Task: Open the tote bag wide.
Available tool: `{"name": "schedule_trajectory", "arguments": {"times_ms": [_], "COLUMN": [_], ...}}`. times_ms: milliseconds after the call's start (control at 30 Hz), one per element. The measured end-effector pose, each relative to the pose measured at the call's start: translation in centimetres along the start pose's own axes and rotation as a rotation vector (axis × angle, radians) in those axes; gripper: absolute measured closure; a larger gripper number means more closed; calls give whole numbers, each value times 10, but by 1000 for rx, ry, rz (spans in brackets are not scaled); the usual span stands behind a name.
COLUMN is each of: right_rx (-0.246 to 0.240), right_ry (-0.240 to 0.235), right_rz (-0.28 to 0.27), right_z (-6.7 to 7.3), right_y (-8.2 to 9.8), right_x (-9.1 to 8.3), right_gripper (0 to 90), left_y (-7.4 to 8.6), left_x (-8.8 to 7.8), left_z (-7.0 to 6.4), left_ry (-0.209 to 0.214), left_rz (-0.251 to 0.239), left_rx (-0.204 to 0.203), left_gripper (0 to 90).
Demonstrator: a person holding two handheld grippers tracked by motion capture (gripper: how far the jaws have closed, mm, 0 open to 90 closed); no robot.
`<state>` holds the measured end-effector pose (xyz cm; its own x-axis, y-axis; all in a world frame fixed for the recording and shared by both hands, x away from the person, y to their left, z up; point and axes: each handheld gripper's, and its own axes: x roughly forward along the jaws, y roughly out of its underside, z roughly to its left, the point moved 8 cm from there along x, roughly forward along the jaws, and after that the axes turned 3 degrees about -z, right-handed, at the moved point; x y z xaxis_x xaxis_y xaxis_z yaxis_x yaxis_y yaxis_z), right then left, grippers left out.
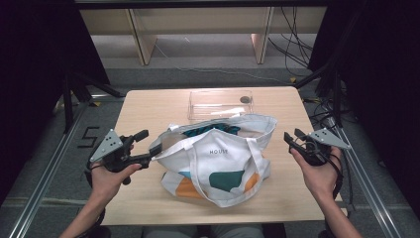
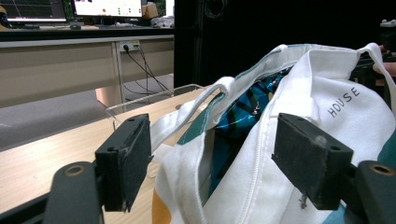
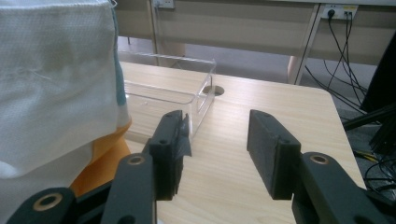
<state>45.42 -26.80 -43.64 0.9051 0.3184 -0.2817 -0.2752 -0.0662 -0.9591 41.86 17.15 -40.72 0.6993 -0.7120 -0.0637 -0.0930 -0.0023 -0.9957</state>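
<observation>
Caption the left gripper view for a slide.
Open left hand-held gripper straddles the rim of a white fabric tote bag printed HOUSE, teal patterned cloth inside, on a light wooden table.

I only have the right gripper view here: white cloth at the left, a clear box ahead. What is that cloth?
Observer: It is a white tote bag printed HOUSE, standing on the table between both hands.
Operator: Is the left gripper on it?
Observer: The left gripper is open, with the bag's rim and a strap between its jaws; the pads are not pressing.
Operator: Anything inside the bag?
Observer: Yes, the left gripper view shows teal and black patterned fabric in its mouth.
Operator: And the clear box?
Observer: From above, the clear box sits just behind the bag.
</observation>
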Motion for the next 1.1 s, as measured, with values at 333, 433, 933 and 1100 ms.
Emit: {"name": "schedule_trajectory", "arguments": {"times_ms": [333, 433, 933, 1100], "right_rx": [-41, -25, -33, -6], "right_ry": [2, -4, -22, -30], "right_rz": [0, 11, 2, 16], "right_z": [-4, -3, 1, 3], "right_y": [3, 2, -2, -2], "right_x": [0, -2, -1, -1], "right_gripper": [634, 642, 629, 625], "left_y": [-5, -7, -27, -25], "left_x": [11, 17, 67, 82], "left_z": [-16, -23, -72, -77], "left_ry": [72, 87, 216, 253], "left_rz": [-13, -7, 87, 140], "left_rx": [-7, 6, 152, 197], "left_gripper": [358, 377, 498, 547]}}
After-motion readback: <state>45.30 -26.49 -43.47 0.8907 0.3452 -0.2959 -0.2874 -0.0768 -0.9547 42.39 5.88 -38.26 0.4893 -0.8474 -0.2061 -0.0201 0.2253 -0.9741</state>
